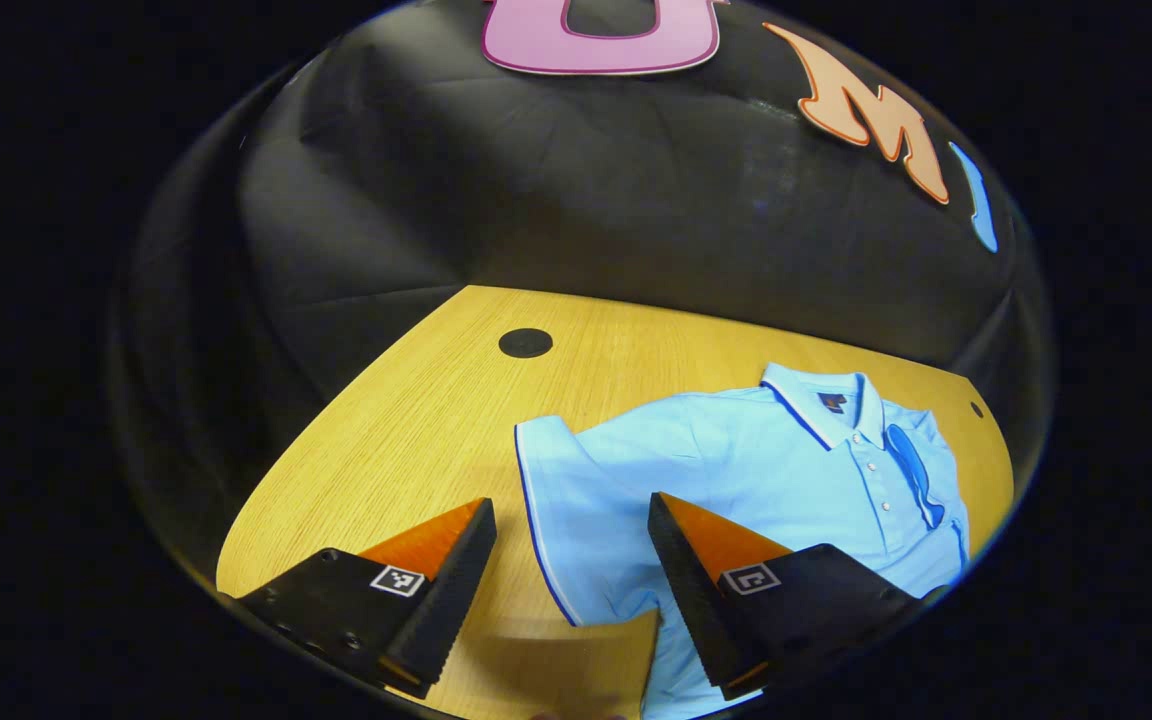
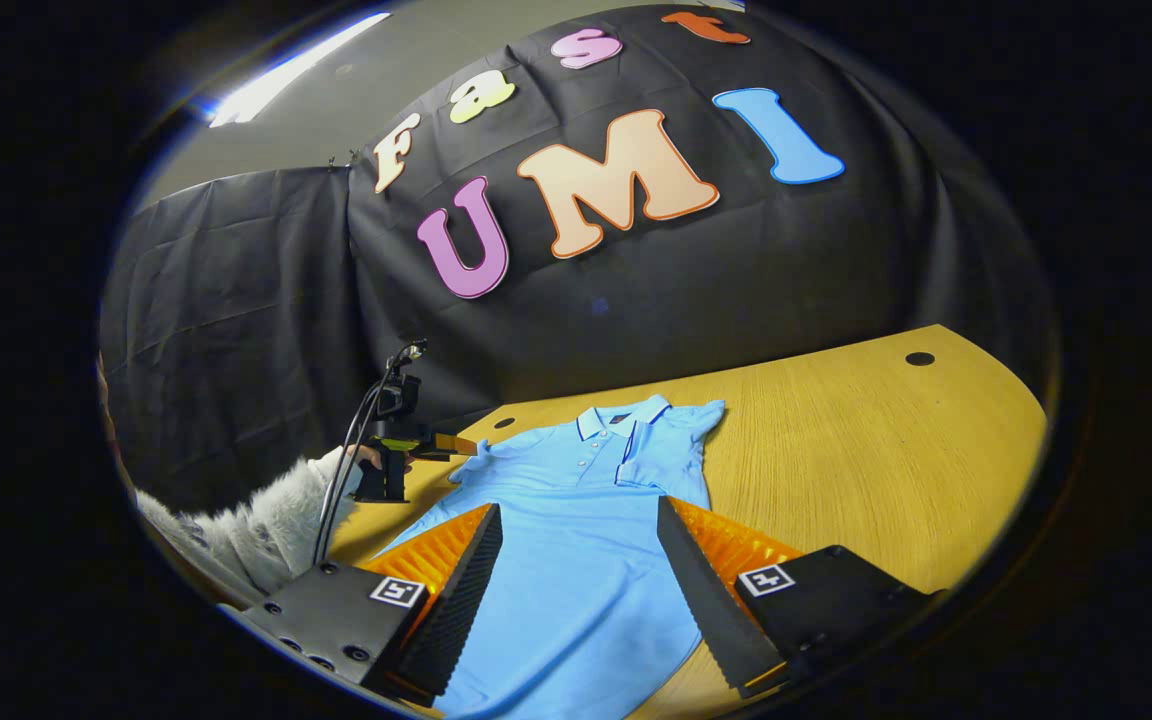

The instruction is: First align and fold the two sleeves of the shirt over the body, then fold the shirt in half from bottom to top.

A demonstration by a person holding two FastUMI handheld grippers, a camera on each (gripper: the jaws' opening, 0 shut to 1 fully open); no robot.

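— Left gripper point(image 1: 571, 520)? 
— Spread wide, holding nothing, over the shirt's point(image 1: 736, 470) outstretched sleeve point(image 1: 561, 480) on the table point(image 1: 416, 420).
— Right gripper point(image 2: 579, 520)?
— Equally wide, empty, above the hem point(image 2: 576, 620); its view catches a fuzzy-sleeved hand point(image 2: 368, 458) and the other sleeve point(image 2: 666, 445) folded onto the chest.

**Both grippers open, held low and forward**

My left gripper point(image 1: 571, 530), seen in the left gripper view, has its two wedge-shaped serrated fingers point(image 1: 456, 580) spread wide apart, with nothing between them. My right gripper point(image 2: 579, 535), seen in the right gripper view, is likewise spread, its ribbed fingers point(image 2: 701, 590) gripping nothing. Farther off in the right gripper view, the left gripper point(image 2: 436, 445) appears side-on, held level, with cables rising from its upper end. The hand point(image 2: 371, 458) wrapped around its handle emerges from a fluffy white sleeve point(image 2: 256, 530), forearm reaching forward.
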